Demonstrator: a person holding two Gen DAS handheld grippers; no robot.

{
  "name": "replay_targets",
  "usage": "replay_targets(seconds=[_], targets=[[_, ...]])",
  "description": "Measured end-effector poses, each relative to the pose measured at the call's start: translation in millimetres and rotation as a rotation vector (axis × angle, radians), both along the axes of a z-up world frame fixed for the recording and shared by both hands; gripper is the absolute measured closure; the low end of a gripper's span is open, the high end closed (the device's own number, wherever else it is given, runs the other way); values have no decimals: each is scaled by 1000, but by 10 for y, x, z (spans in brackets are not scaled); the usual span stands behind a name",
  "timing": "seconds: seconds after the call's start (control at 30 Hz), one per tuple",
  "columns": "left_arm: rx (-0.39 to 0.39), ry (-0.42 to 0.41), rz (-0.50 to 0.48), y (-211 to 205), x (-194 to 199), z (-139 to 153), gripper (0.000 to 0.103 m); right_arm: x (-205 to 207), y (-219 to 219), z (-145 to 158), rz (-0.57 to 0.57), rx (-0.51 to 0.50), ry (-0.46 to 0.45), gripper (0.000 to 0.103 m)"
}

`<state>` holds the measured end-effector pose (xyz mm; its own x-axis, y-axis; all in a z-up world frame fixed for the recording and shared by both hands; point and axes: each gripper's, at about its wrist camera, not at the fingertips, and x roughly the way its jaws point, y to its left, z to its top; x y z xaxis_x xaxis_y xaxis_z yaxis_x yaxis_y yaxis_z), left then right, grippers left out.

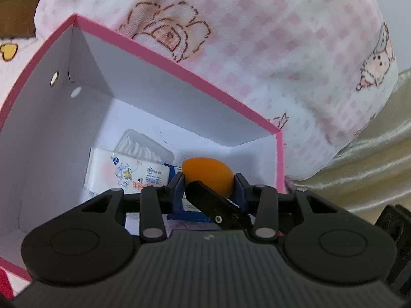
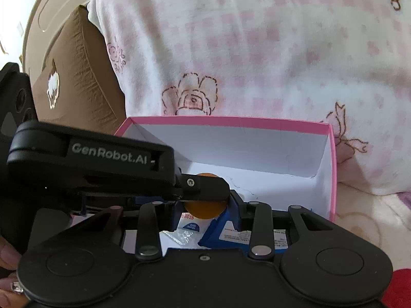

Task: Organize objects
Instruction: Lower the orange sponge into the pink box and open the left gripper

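Nearest the left wrist camera, the left gripper is reaching down over the pink-rimmed box, its blue pads pressing on both sides of an orange ball; the jaws are standing narrow, just the ball's width apart. A black finger of the other tool is crossing in front of the ball's lower edge.

In the right wrist view, the right gripper is sitting low over the same box, with the ball lying between its blue pads, partly hidden behind the left gripper's black arm lettered "GenRobot.AI". Whether the right pads are actually touching the ball, I cannot tell.

The ball is looking smooth, matte and evenly orange, round with no visible markings, and it is hanging above the box's open interior.

Below it, on the plain white cardboard floor, a white printed packet, a clear plastic case of white pieces and a blue carton are lying close together.

Beyond the box, a soft fleecy blanket with pink checks and brown-outlined flowers is bulging up. A brown cushion is leaning at the left of the right wrist view, and shiny pale satin fabric is showing at the right of the left wrist view.
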<state>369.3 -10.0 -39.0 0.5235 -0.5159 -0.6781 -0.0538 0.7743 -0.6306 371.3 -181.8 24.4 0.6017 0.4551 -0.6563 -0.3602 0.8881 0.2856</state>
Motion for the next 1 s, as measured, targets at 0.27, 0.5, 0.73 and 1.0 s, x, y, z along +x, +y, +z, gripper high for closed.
replay_targets(seconds=[0.27,0.5,0.73,1.0], targets=[[-2,18,11,50,42,-158,64,81,77,-154,-35,-83,2,61],[95,-41,50,39,-118,-169,57,83,113,-205,-27,-182,-30,60],[181,-59,13,-28,-188,-51,56,-11,98,-109,6,-223,-40,59],[351,-79,-60,-146,-435,213,44,-381,-1,185,34,-211,-44,45]])
